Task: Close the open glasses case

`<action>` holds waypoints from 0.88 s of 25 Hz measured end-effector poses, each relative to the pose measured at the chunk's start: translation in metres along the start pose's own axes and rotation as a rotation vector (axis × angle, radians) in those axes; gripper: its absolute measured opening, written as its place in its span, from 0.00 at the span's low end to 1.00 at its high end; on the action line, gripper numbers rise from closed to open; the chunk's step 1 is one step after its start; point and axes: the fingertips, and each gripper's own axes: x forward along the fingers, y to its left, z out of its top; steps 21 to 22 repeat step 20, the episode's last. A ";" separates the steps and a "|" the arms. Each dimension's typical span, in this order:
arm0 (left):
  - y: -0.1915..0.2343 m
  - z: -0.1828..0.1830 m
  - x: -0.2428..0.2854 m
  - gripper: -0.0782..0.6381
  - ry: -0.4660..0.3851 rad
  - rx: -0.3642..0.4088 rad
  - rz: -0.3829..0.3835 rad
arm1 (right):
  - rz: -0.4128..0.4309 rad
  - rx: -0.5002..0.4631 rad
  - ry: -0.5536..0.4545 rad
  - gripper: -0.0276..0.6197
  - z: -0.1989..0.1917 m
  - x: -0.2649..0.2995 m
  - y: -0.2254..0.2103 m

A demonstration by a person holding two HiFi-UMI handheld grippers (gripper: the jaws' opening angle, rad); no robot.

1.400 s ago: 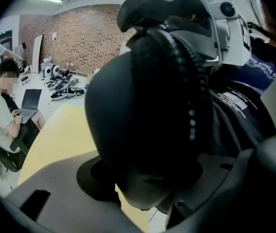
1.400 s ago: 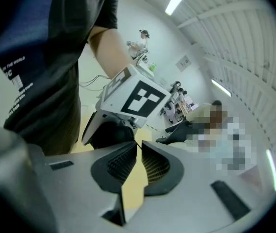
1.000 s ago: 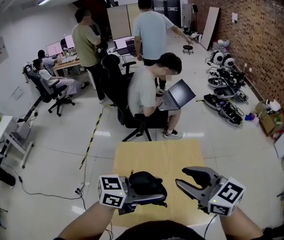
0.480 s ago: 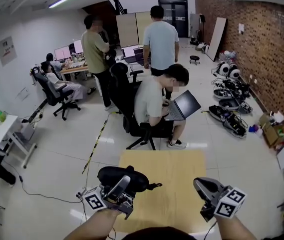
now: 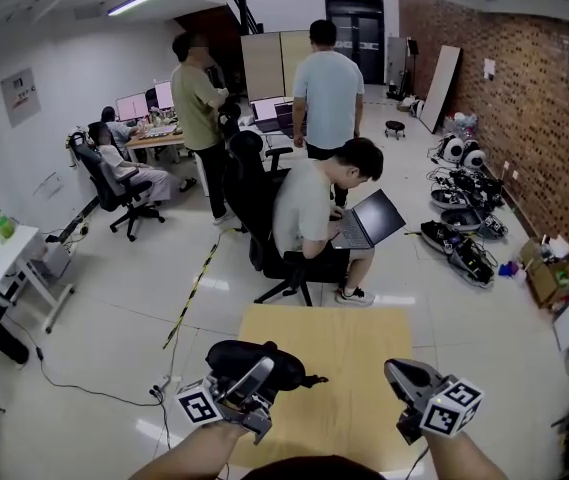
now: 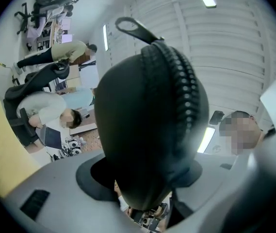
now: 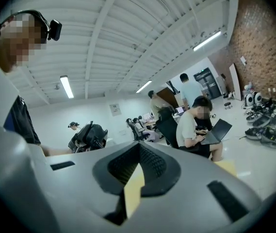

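Head view: the left hand-held gripper [image 5: 254, 376] is found clamped on a black glasses case [image 5: 229, 353], which is held raised over the near left part of the pale wooden surface [image 5: 344, 348] and is not resting on it. The case is judged to be lifted in this way so that its seam can be presented for handling or checking. The right hand-held gripper [image 5: 396, 370] is found at the near right edge of the surface, well apart from the case, with its jaws together and nothing carried. Left gripper view: the case is seen end-on between the two jaws, gripped near its lower end with the shell pressed from both sides. A line of zip teeth [image 6: 186, 81] is seen running over the curved shell, and a zip pull [image 6: 134, 29] stands out at the top. No gap between the two halves is visible along the part shown, so the case is judged to be shut or nearly so; the far side is hidden, and it cannot be told whether glasses are inside. Right gripper view: the ribbed pads are seen brought together with nothing between them, and only a sliver of the surface shows through the recess behind them. The idle position is judged to be a rest after the closing action.
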 end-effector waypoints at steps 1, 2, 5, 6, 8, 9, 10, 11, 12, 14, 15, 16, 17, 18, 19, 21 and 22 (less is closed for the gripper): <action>0.000 -0.001 0.000 0.47 0.003 0.000 0.000 | -0.001 -0.005 0.003 0.02 0.000 0.001 0.000; 0.000 -0.002 0.000 0.47 0.006 0.000 0.001 | -0.001 -0.009 0.006 0.02 -0.001 0.002 0.000; 0.000 -0.006 0.001 0.47 0.010 0.001 0.002 | 0.001 -0.019 0.009 0.02 0.000 0.002 0.000; -0.001 -0.006 0.002 0.47 0.012 0.002 0.001 | 0.002 -0.022 0.009 0.02 0.001 0.002 0.000; -0.003 -0.007 0.003 0.47 0.017 0.003 -0.002 | 0.002 -0.026 0.012 0.02 0.002 0.002 0.000; -0.004 -0.007 0.003 0.47 0.019 0.004 -0.005 | 0.003 -0.028 0.013 0.02 0.002 0.002 0.000; -0.005 -0.008 0.003 0.47 0.021 0.005 -0.007 | 0.004 -0.030 0.013 0.02 0.002 0.002 0.001; -0.005 -0.008 0.003 0.47 0.023 0.006 -0.009 | 0.005 -0.031 0.013 0.02 0.002 0.002 0.001; -0.005 -0.008 0.004 0.47 0.026 0.006 -0.009 | 0.006 -0.032 0.012 0.02 0.002 0.002 0.001; -0.006 -0.008 0.005 0.47 0.029 0.007 -0.010 | 0.006 -0.033 0.014 0.02 0.003 0.002 0.001; -0.007 -0.008 0.005 0.47 0.030 0.007 -0.011 | 0.006 -0.034 0.015 0.02 0.004 0.003 0.002; -0.007 -0.007 0.005 0.47 0.031 0.007 -0.012 | 0.006 -0.035 0.017 0.02 0.004 0.004 0.003; -0.007 -0.007 0.005 0.47 0.033 0.007 -0.013 | 0.006 -0.037 0.017 0.02 0.003 0.004 0.003; -0.007 -0.007 0.005 0.47 0.034 0.007 -0.015 | 0.006 -0.039 0.018 0.02 0.003 0.005 0.003; -0.007 -0.008 0.004 0.47 0.036 0.008 -0.016 | 0.007 -0.041 0.019 0.02 0.002 0.005 0.004; -0.006 -0.008 0.004 0.47 0.038 0.009 -0.017 | 0.007 -0.044 0.019 0.02 0.001 0.006 0.004; -0.006 -0.008 0.004 0.47 0.038 0.009 -0.017 | 0.007 -0.044 0.019 0.02 0.001 0.006 0.004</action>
